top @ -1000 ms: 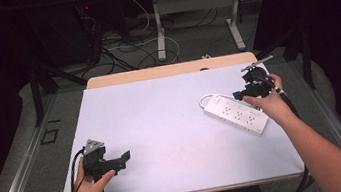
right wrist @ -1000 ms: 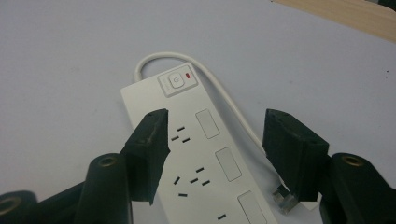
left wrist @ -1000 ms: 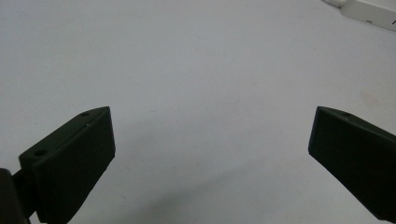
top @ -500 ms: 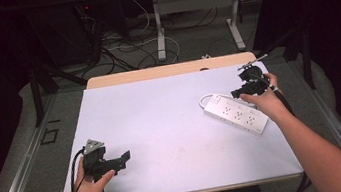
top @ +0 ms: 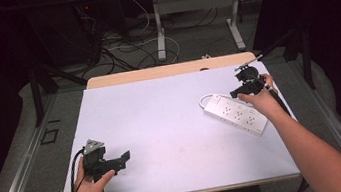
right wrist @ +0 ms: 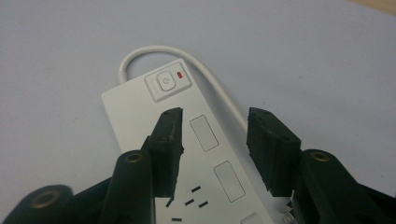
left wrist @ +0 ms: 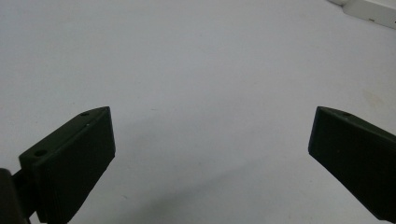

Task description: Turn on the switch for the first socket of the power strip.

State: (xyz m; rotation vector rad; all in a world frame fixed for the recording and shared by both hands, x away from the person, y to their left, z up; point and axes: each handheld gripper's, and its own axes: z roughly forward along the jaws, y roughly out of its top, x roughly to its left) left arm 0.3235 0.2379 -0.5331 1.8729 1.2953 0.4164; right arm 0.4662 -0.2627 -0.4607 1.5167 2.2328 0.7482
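A white power strip [top: 235, 113] lies slantwise on the right side of the white table [top: 160, 107]. In the right gripper view its end [right wrist: 133, 109] shows a power button [right wrist: 166, 82], a red light [right wrist: 181, 73] and a white cable [right wrist: 154, 49] looping off. My right gripper [top: 248, 85] hovers over that end. Its jaws [right wrist: 215, 135] have just been closing and stand part open, one above the strip's top face and one above its cable-side edge, not pressing on it. My left gripper [top: 119, 161] rests at the near left, jaws wide open [left wrist: 211, 114] over bare table.
A strip of wooden tabletop [top: 170, 70] runs along the back edge. Beyond it are desk legs [top: 160, 31] and loose cables [top: 117, 53] on the floor. The power strip's far end [left wrist: 369, 9] shows at the top right of the left gripper view.
My right gripper has shifted slightly left and lower over the power strip's switch end. The left hand has stayed still.
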